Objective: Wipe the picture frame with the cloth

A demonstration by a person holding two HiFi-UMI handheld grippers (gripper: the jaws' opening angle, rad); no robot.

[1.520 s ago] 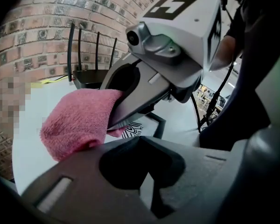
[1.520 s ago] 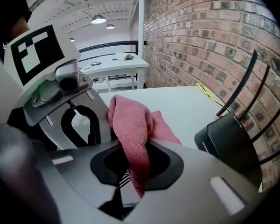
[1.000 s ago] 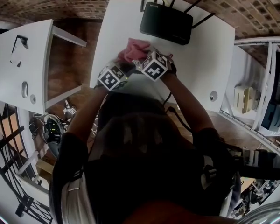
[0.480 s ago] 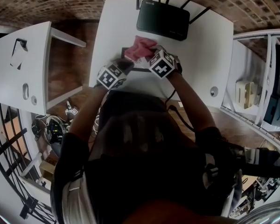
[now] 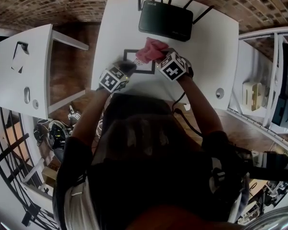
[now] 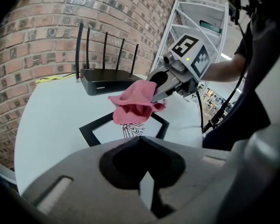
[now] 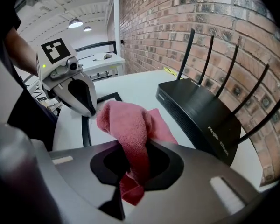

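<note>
**Pink cloth pinched over a flat picture frame**

The right gripper's (image 7: 133,171) jaws stand slightly apart, clamped on a bunched pink cloth (image 7: 130,125). It looks soft and light, and is best held by a fold. The left gripper's (image 6: 147,190) jaws are shut and empty, their tip at the frame's (image 6: 107,133) edge. The frame lies flat at the head view's upper centre, below a router (image 5: 165,22). It looks thin, stiff and likely to slide, so it is worth pinning at its border. The cloth hides part of it, and whether they touch is unclear.

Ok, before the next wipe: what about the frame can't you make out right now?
Picture frame, head view: right end under the cloth and the right tongs.
Drawing in it, left gripper view: top covered by the cloth, too small to identify.
Cloth-to-glass contact: hidden by the cloth's own folds, every view.
Frame's near edge, left gripper view: behind the left tongs' body.
</note>
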